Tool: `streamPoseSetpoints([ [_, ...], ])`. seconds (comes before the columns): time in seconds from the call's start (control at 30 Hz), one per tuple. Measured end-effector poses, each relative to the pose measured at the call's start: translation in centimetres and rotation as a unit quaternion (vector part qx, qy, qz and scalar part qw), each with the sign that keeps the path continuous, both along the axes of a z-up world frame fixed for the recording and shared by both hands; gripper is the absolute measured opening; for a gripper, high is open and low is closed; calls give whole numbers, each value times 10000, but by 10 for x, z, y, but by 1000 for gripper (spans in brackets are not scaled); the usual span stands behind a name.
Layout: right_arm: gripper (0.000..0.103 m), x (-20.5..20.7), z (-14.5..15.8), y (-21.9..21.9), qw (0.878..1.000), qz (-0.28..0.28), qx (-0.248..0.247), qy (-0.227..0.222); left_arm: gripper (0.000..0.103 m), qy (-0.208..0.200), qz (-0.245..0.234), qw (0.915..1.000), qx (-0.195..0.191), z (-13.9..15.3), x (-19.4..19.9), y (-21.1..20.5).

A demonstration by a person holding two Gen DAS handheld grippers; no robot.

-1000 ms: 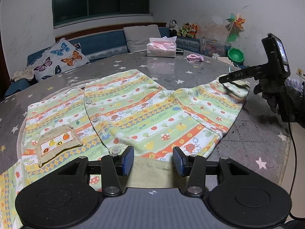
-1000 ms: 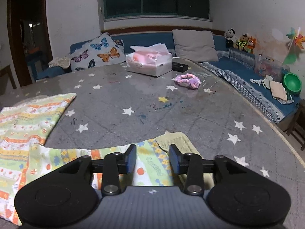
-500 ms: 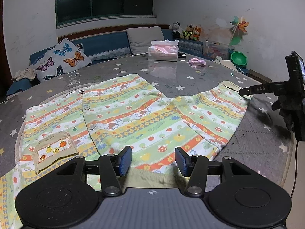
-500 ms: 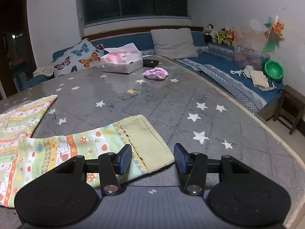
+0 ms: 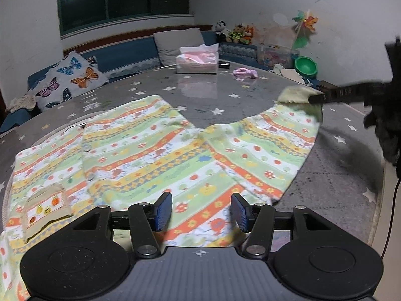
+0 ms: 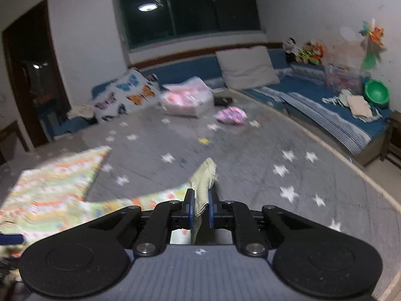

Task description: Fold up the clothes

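A striped baby garment (image 5: pixel 155 155) in green, orange and yellow lies spread on the grey star-patterned table (image 5: pixel 225 92). My left gripper (image 5: pixel 201 212) is open just above the garment's near hem, its blue pads (image 5: pixel 164 210) apart. My right gripper (image 6: pixel 199 212) is shut on the pale green cuff (image 6: pixel 204 183) of the garment's right sleeve and lifts it off the table. In the left wrist view the right gripper (image 5: pixel 315 97) shows at the far right, holding that cuff (image 5: pixel 295 95).
A pink tissue box (image 5: pixel 196 60) and a pink cloth scrap (image 5: pixel 245 72) sit at the table's far side. A blue sofa (image 6: pixel 325 110) with cushions and toys runs along the walls. The table's edge (image 6: pixel 351 163) curves to the right.
My right gripper has closed on the sleeve cuff and raised it. My left gripper has moved slightly forward over the hem and stays open.
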State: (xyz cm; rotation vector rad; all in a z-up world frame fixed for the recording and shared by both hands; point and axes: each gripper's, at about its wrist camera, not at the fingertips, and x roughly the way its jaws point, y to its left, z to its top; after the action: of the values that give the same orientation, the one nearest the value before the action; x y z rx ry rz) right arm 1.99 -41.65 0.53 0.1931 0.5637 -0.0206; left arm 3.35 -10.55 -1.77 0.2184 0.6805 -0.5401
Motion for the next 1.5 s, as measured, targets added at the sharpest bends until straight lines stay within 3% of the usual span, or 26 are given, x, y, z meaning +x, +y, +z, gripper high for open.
streamPoseSetpoints([
  [0.27,9,-3,62,25,9962,614,203,-583,56,-60,-179,9998,76,-5,-3,-11],
  [0.47,9,-2,110,63,9865,1303,210,-974,56,-124,-223,9996,70,-7,-5,-13],
  [0.7,9,7,142,136,9679,2213,-4,-1190,59,-366,126,9989,-274,11,-24,33],
  [0.93,9,20,131,230,9436,3155,-201,-989,66,-523,941,9931,-459,17,-42,100],
  [1.17,9,31,75,313,9206,3865,-516,-200,69,-476,1649,9835,-573,11,-57,153],
  [1.37,18,22,41,335,9063,4183,-519,317,69,-444,1992,9772,-586,9,-65,179],
  [1.5,30,18,43,311,9135,4009,-611,308,69,-516,2098,9742,-648,15,-65,185],
])
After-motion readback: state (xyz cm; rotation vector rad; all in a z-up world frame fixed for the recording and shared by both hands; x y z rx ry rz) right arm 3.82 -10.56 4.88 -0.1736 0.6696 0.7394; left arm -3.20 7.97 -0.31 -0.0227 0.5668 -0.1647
